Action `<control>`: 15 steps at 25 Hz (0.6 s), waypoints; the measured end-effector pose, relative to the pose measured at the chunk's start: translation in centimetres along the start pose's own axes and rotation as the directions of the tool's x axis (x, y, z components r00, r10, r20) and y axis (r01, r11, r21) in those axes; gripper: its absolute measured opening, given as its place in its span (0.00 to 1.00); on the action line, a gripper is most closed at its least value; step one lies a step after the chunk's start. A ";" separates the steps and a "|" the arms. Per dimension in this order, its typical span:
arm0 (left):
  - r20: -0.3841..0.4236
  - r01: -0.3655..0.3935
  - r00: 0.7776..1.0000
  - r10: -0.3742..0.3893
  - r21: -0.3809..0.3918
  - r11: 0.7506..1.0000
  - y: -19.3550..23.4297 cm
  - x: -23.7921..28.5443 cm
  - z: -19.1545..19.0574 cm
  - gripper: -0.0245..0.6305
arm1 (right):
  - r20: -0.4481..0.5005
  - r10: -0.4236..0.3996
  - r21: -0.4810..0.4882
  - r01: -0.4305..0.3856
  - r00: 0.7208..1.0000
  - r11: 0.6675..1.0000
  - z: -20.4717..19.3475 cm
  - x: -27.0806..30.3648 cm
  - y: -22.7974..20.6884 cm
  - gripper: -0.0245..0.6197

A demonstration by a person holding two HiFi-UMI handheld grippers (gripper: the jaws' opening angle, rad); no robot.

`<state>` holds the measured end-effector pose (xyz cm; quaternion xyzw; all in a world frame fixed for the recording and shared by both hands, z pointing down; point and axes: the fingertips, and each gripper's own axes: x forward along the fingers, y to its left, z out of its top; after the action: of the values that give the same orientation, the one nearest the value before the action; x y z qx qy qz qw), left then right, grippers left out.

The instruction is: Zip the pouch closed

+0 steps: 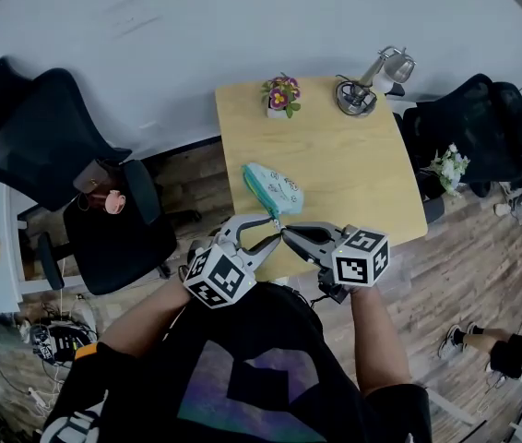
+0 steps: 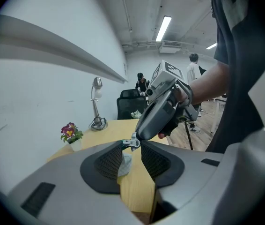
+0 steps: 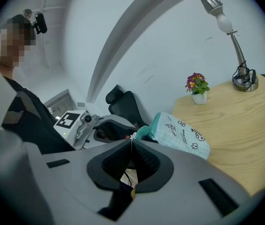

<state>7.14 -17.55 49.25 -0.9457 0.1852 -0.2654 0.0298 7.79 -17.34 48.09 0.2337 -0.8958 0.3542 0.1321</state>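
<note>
Pouch [image 1: 275,188] at worktop [image 1: 353,173] near edge, long axis 11-to-5 o'clock. Right gripper [image 1: 284,233] clenched on zipper pull [image 2: 131,143] at 5 o'clock end; left gripper [image 1: 269,230] released, straddling that corner.

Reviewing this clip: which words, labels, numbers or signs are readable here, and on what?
Pale blue checked fabric pouch: small dark print beside doodles, too blurred to read.
Black-and-white square markers on the two cubes: patterns only, no words or numbers.
Nothing else carries legible text.
</note>
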 end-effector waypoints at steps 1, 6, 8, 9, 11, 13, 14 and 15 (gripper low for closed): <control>0.001 -0.002 1.000 0.002 0.004 1.000 0.0 -0.1 0.0 0.22 | -0.001 0.001 -0.001 -0.001 1.000 1.000 0.0 0.0 0.0 0.07; 0.025 -0.008 1.000 0.008 -0.002 1.000 0.2 -0.7 0.5 0.21 | -0.006 -0.007 -0.015 0.007 1.000 1.000 0.0 -0.2 0.1 0.07; 0.029 -0.009 1.000 0.009 -0.009 1.000 0.3 -0.9 0.8 0.18 | -0.006 -0.014 -0.018 0.014 1.000 1.000 0.1 -0.3 -0.1 0.07; 0.030 -0.012 0.999 0.012 -0.011 1.000 0.4 -0.9 0.9 0.16 | -0.007 -0.018 -0.018 0.018 1.000 1.000 0.2 -0.3 -0.2 0.07; 0.038 -0.025 0.999 0.026 -0.016 1.000 0.5 -1.1 1.0 0.09 | -0.011 -0.019 -0.020 0.019 1.000 1.000 0.0 -0.2 -0.2 0.07; 0.044 -0.039 0.998 0.040 -0.027 0.999 0.7 -1.3 1.1 0.07 | -0.018 -0.016 -0.024 0.016 1.000 1.000 -0.3 0.0 -0.1 0.07; 0.042 -0.041 0.998 0.042 -0.030 0.999 0.8 -1.3 1.1 0.06 | -0.020 -0.015 -0.025 0.014 1.000 1.000 -0.4 0.1 0.1 0.07; 0.038 -0.039 0.998 0.040 -0.031 0.999 0.8 -1.3 1.0 0.06 | -0.021 -0.014 -0.025 0.013 1.000 1.000 -0.5 0.2 0.2 0.07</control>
<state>6.37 -17.88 47.67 -0.9471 0.2073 -0.2438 0.0242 7.59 -16.89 48.43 0.2343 -0.8972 0.3444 0.1468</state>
